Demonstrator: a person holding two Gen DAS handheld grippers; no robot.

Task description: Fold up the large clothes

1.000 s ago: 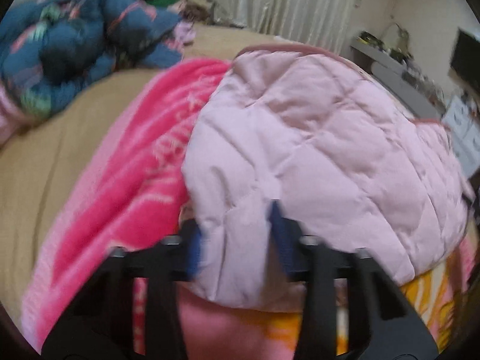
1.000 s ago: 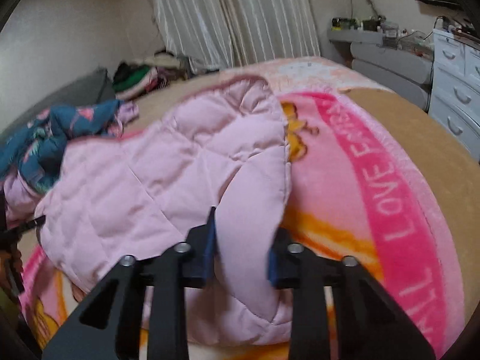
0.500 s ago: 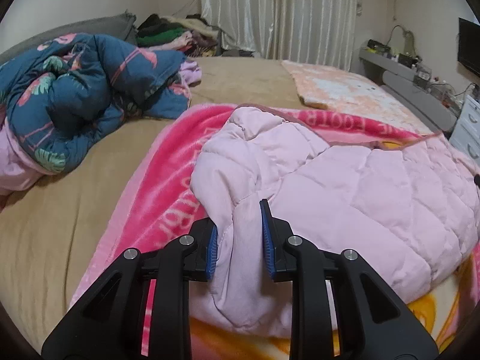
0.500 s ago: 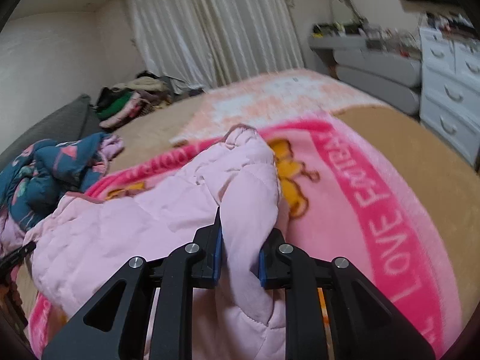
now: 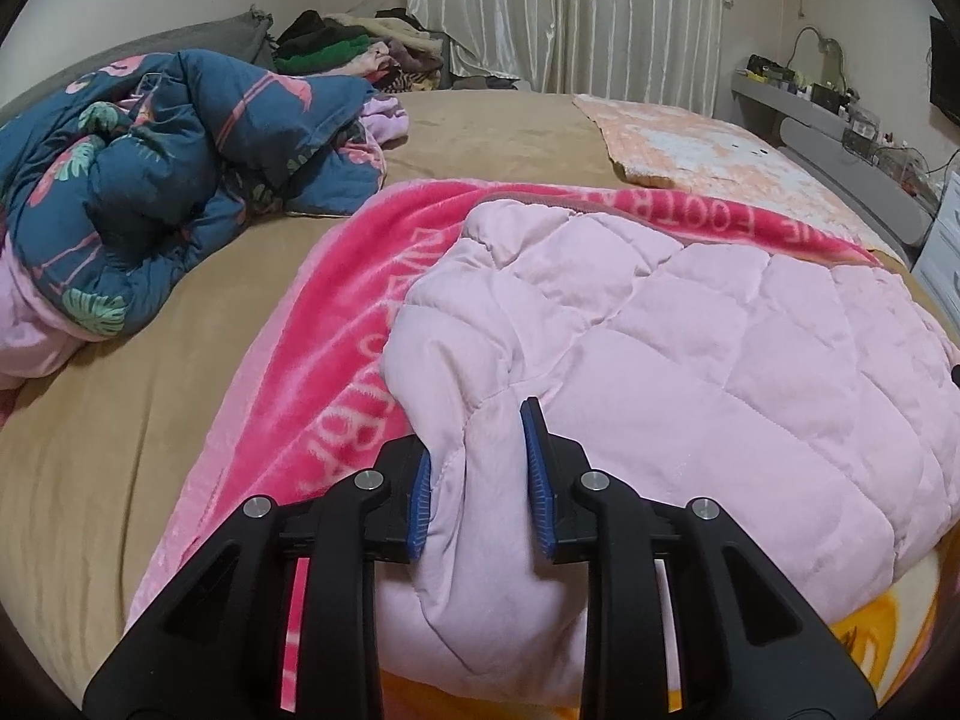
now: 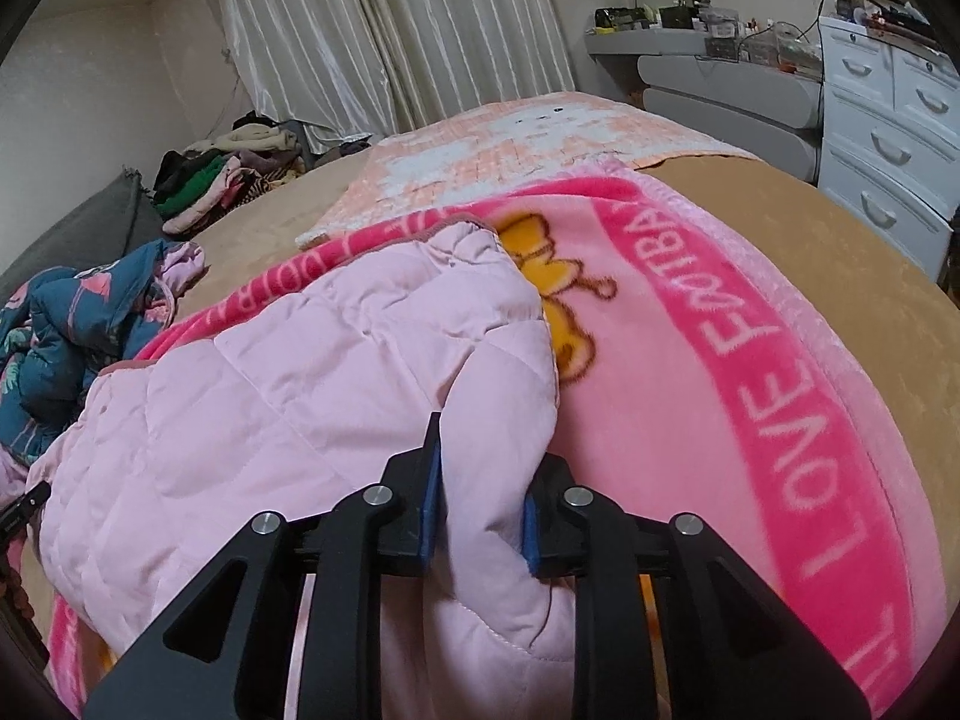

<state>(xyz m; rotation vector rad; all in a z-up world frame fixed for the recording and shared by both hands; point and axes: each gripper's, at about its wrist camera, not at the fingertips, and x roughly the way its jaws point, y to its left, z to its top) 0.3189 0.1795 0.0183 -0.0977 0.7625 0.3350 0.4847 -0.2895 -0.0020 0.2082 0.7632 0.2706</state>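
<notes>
A pale pink quilted jacket (image 5: 690, 360) lies on a bright pink fleece blanket (image 5: 360, 324) on the bed. My left gripper (image 5: 480, 462) stands around the jacket's near left edge, its jaws a little apart with a thick fold between them. In the right wrist view the jacket (image 6: 288, 396) lies left of centre on the blanket (image 6: 750, 372). My right gripper (image 6: 480, 492) stands around the jacket's near right edge, also with a thick fold between its blue pads.
A crumpled dark blue flamingo-print duvet (image 5: 156, 168) lies at the left on the tan bedsheet (image 5: 120, 432). A peach blanket (image 5: 708, 144) lies at the far right. Clothes (image 5: 354, 48) are piled by the curtains. White drawers (image 6: 888, 138) stand right of the bed.
Both grippers lowered the jacket's near edge onto the blanket; it now lies flatter and spread out. Both grippers' jaws have widened a little around the fabric.
</notes>
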